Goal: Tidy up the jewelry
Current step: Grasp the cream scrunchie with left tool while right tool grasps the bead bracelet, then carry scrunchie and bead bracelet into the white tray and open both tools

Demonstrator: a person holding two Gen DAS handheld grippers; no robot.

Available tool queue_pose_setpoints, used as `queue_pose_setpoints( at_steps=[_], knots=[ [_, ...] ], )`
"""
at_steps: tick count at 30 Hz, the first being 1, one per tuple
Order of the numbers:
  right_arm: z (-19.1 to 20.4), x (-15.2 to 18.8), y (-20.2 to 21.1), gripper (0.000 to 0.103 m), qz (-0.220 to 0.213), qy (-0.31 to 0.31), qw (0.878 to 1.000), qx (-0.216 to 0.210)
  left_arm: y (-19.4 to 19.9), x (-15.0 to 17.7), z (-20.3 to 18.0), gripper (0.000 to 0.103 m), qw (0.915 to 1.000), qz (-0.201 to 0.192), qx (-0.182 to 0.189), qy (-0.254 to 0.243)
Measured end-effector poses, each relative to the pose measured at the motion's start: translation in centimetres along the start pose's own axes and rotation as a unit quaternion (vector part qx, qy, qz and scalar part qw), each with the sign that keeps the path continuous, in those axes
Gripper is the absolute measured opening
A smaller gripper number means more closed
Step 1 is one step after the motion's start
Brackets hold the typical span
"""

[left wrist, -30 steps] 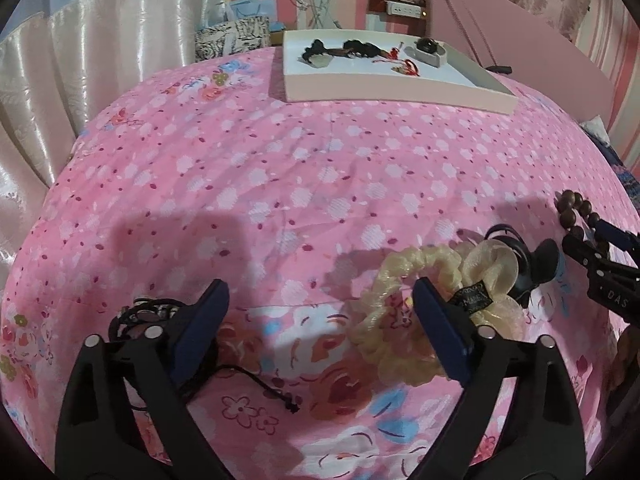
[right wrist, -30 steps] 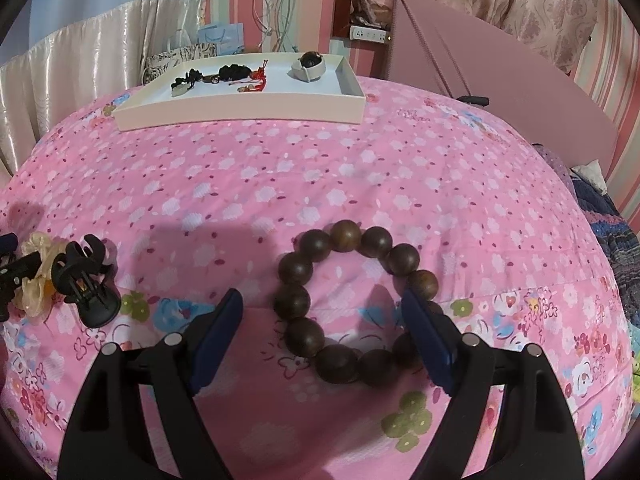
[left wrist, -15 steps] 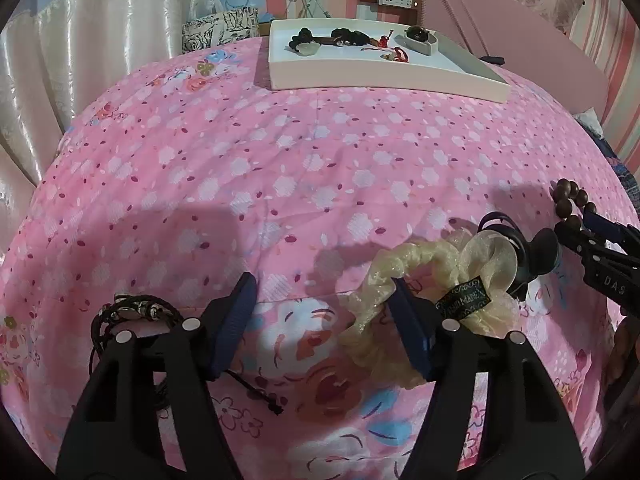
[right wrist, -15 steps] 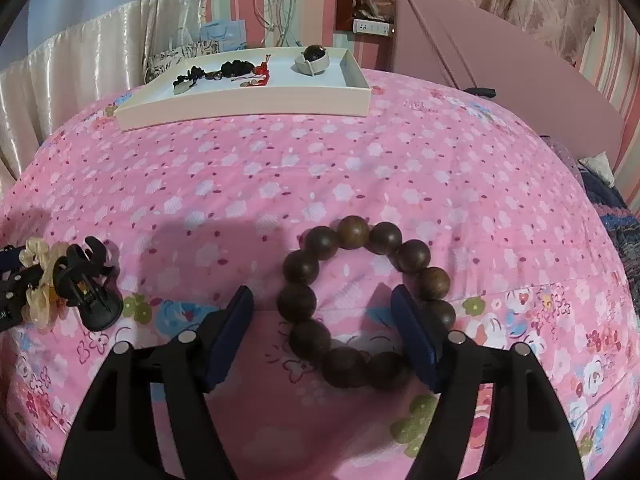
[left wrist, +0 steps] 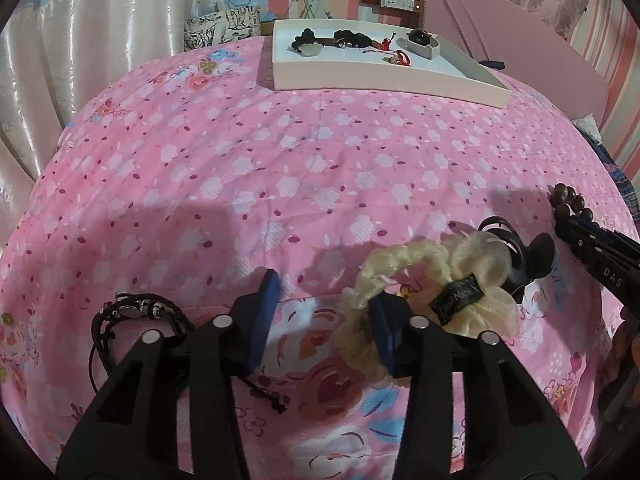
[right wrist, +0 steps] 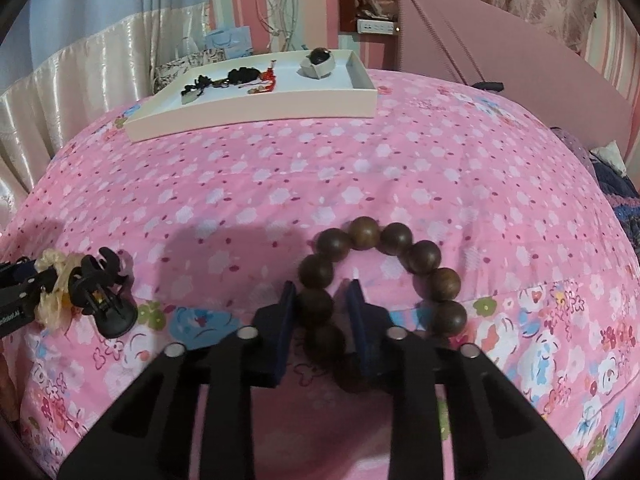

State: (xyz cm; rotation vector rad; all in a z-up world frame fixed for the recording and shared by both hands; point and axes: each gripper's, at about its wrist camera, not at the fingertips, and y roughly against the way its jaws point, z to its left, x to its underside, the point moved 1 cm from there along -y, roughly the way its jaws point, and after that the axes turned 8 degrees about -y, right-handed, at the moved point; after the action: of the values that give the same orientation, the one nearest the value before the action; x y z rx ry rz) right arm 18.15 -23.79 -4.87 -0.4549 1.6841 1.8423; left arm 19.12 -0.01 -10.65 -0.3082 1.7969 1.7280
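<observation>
On the bed (left wrist: 280, 168), spread with a pink flowered cover, the left hand-held gripper (left wrist: 324, 320) points down at the fabric. Its jaws have just been closing, yet a clear gap remains between the blue pads; only bare cover lies in that gap. Just left of its left finger lies a black braided bracelet (left wrist: 136, 312), with a thin cord trailing under the finger. Its right finger (left wrist: 386, 332) sits inside the loop of a cream scrunchie (left wrist: 440, 280), touching the near part of that loop; the pads press on nothing. Right of the scrunchie, touching it, stands a black claw clip (left wrist: 528, 256). Far ahead of this gripper, at the back of the bed, sits a white tray (left wrist: 360, 76) with dark pieces, a red-corded piece and a small white box inside it.

The right hand-held gripper (right wrist: 320, 320) also points down at the cover, and its jaws have just been closing too. They stand narrow, with the left side of a brown wooden bead bracelet (right wrist: 424, 256) between the pads; a bead (right wrist: 314, 306) fills the gap. Whether the pads already press on it, I cannot tell. The rest of the bracelet curves ahead and to the right of the fingers, flat on the cover. In the right wrist view the claw clip (right wrist: 100, 296) stands well to the left, and the tray (right wrist: 248, 114) lies far ahead, slightly left.
</observation>
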Motion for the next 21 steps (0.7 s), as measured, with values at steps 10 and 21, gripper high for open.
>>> queue_pose_setpoints(
  at_steps=[10, 21],
  knots=[
    [-0.21, -0.04, 0.01, 0.023, -0.001, 0.0, 1.0, -0.007, 0.02, -0.07, 0.02, 0.02, 0.9999, -0.002, 0.012, 0.0],
    [-0.39, -0.08, 0.14, 0.019, -0.004, -0.004, 1.0, -0.011, 0.19, -0.02, 0.29, 0.008, 0.9999, -0.004, 0.009, 0.007]
  ],
)
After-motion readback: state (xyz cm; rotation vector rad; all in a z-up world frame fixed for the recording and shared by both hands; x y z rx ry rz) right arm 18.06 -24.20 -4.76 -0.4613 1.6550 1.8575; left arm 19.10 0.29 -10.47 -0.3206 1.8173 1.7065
